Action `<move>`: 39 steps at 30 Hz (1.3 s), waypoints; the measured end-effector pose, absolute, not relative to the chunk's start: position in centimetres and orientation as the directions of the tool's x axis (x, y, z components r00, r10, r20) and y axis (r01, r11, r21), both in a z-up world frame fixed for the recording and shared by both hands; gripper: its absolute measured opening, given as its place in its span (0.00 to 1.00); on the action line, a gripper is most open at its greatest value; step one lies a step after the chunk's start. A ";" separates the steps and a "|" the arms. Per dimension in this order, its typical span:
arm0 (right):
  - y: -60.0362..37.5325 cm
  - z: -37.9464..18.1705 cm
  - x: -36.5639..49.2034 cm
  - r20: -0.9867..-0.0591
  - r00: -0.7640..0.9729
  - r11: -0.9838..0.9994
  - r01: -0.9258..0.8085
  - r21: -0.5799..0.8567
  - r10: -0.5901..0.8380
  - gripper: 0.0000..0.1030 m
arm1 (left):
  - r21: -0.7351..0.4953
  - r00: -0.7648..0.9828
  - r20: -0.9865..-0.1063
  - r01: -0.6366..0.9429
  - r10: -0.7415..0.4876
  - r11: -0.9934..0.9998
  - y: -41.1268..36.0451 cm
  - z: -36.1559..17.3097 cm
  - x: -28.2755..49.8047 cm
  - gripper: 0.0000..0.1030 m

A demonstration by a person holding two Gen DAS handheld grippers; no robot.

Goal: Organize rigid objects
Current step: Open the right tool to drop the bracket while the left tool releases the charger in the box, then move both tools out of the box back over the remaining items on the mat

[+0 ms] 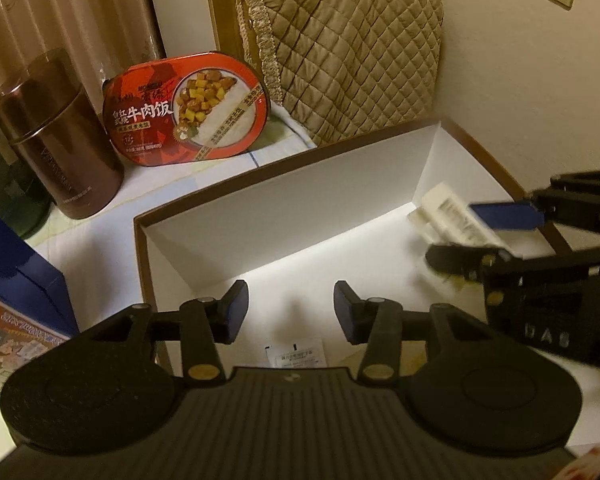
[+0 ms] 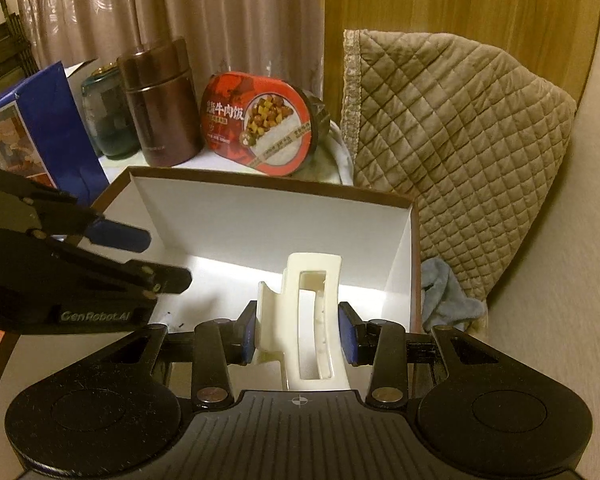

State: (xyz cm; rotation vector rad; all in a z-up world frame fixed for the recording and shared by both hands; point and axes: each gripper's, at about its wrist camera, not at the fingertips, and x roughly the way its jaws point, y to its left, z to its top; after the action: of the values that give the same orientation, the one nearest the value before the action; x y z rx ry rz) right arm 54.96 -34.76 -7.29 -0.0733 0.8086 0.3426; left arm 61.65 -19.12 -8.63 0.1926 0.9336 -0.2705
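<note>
Seen from the left wrist, the left gripper (image 1: 291, 312) hangs with fingers spread wide and bare above the white box (image 1: 260, 184), while the right gripper (image 1: 488, 236) carries a blurred white hair claw (image 1: 456, 216) over the right side. The right wrist view makes plain what that blur hides: the hair claw (image 2: 312, 320) is pinched between both blue pads (image 2: 348, 332), its long axis running away from the camera toward the far wall, above the box (image 2: 260, 216) floor.

Meal tub (image 2: 260, 120) behind box (image 2: 260, 216), flask (image 2: 160, 104) to its left, hair clip (image 2: 304, 320) w/in box.
</note>
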 end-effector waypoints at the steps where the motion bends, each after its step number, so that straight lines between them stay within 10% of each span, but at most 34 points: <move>1: -34.8 -7.2 54.9 -0.711 0.648 0.943 -0.326 0.066 0.274 0.36 | 0.045 0.565 -0.812 0.311 -0.146 0.949 -19.0 -8.6 61.5 0.43; 8: -34.7 -6.3 54.0 -0.695 0.661 0.940 -0.334 0.065 0.283 0.51 | 0.030 0.565 -0.808 0.317 -0.164 0.948 -18.6 -8.1 60.5 0.47; 39: -36.1 -2.0 45.0 -0.626 0.710 0.946 -0.262 0.191 0.323 0.56 | -0.041 0.631 -0.745 0.280 -0.216 0.959 -16.3 -1.6 51.8 0.52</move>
State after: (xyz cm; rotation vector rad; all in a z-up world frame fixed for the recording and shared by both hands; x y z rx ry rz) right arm 45.01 -36.08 -1.99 0.0904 0.7105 0.3250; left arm 51.83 -16.30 -1.57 0.0810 0.8409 -0.2844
